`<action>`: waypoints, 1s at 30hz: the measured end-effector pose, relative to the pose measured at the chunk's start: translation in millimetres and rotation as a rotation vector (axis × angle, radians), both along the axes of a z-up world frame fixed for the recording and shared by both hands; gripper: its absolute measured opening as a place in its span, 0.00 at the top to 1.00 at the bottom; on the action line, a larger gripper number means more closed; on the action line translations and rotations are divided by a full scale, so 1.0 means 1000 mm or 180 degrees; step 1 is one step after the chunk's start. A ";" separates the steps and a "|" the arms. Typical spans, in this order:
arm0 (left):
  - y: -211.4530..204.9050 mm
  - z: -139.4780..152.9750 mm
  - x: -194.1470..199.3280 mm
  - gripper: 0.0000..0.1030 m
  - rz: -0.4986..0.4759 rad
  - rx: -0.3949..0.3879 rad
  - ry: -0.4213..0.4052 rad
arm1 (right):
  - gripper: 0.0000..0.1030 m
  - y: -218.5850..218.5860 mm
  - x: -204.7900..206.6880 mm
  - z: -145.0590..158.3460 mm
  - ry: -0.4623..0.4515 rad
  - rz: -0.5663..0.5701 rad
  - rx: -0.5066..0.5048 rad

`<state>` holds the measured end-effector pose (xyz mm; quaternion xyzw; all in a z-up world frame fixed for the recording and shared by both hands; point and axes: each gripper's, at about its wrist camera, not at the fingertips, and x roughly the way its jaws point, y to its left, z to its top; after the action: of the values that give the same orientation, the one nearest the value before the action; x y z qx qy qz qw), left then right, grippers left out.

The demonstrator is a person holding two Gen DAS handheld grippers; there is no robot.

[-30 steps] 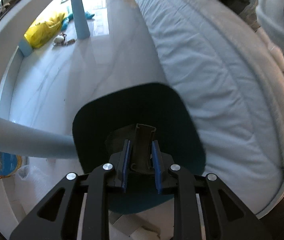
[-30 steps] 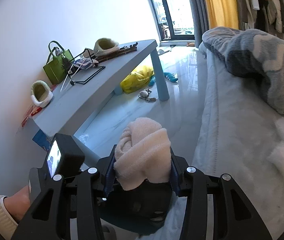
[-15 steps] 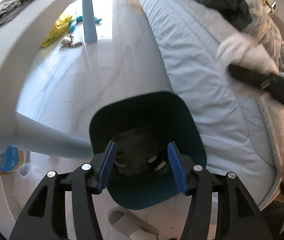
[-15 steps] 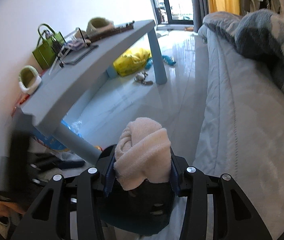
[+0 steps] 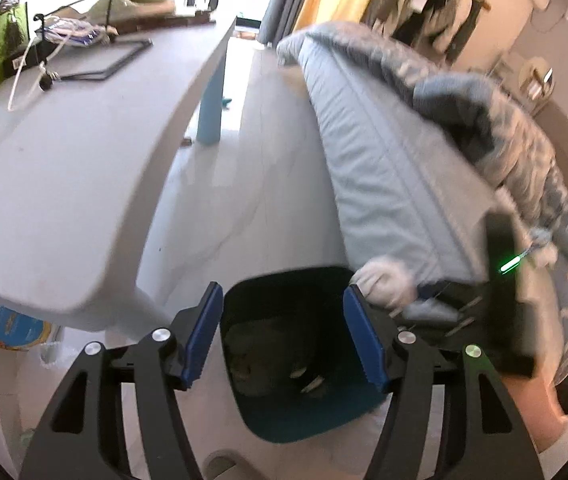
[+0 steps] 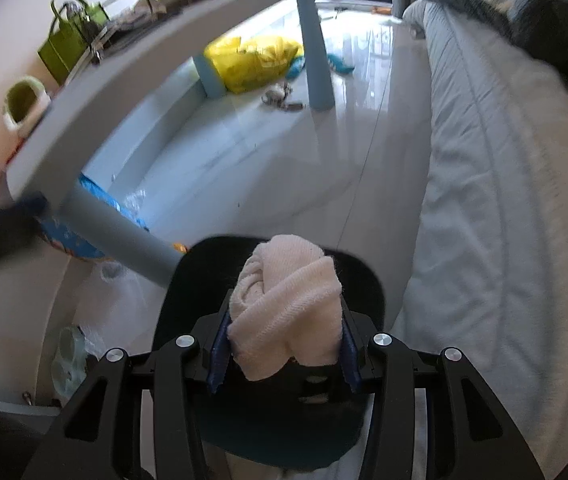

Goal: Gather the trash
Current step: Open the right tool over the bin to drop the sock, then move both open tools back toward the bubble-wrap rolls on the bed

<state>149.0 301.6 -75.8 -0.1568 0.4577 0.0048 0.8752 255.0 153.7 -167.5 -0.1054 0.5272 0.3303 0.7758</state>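
Note:
A dark teal trash bin [image 5: 284, 428] stands on the floor between the table and the bed, with dark crumpled trash [image 5: 252, 356] lying in it. My left gripper [image 5: 281, 289] hangs above the bin, jaws opening, nothing between the blue pads. My right gripper [image 6: 286, 320] is shut on a rolled cream cloth [image 6: 288, 304] and points down over the bin [image 6: 204, 256]. In the left wrist view that cloth [image 5: 384, 284] shows at the bin's right rim.
A grey table [image 5: 64, 168] with blue legs stands to the left, a bed [image 6: 504, 200] with a grey blanket to the right. A yellow bag [image 6: 256, 60] and small litter lie under the table. A blue package [image 6: 80, 236] sits by the near leg.
My left gripper opened, let a dark piece fall into the bin, and rose. My right gripper came down over the bin with the cloth still in it.

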 end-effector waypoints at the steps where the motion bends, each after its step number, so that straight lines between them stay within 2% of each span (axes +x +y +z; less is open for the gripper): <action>1: 0.001 0.007 -0.001 0.36 0.0019 0.0000 -0.0073 | 0.55 0.003 -0.001 -0.006 0.0032 0.0027 -0.0042; 5: 0.003 0.026 -0.007 0.35 0.0060 -0.0006 -0.0312 | 0.51 0.015 -0.011 -0.026 0.0071 0.0169 -0.0255; 7: 0.004 0.035 -0.010 0.34 0.0090 -0.0053 -0.0430 | 0.35 0.015 -0.016 -0.033 0.0104 0.0223 -0.0338; 9: 0.004 0.045 -0.013 0.34 0.0132 -0.0050 -0.0562 | 0.29 0.014 -0.021 -0.037 0.0077 0.0231 -0.0421; 13: -0.001 0.064 -0.018 0.32 0.0146 -0.0023 -0.0786 | 0.29 0.010 -0.025 -0.033 0.0064 0.0256 -0.0391; 16: -0.007 0.071 -0.019 0.32 0.0105 0.0005 -0.0846 | 0.29 0.007 -0.026 -0.022 0.0006 0.0272 -0.0303; 21: -0.018 0.085 -0.020 0.32 0.0058 0.0117 -0.0971 | 0.29 0.001 -0.028 0.003 -0.0147 0.0292 -0.0124; 30: -0.050 0.111 -0.016 0.28 -0.0064 0.0124 -0.1199 | 0.29 -0.029 -0.026 0.054 -0.0515 0.0213 0.0244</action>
<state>132.6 251.9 35.4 -0.1332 0.2871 -0.0245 0.9483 229.1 124.6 -113.3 -0.1195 0.4460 0.3664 0.8078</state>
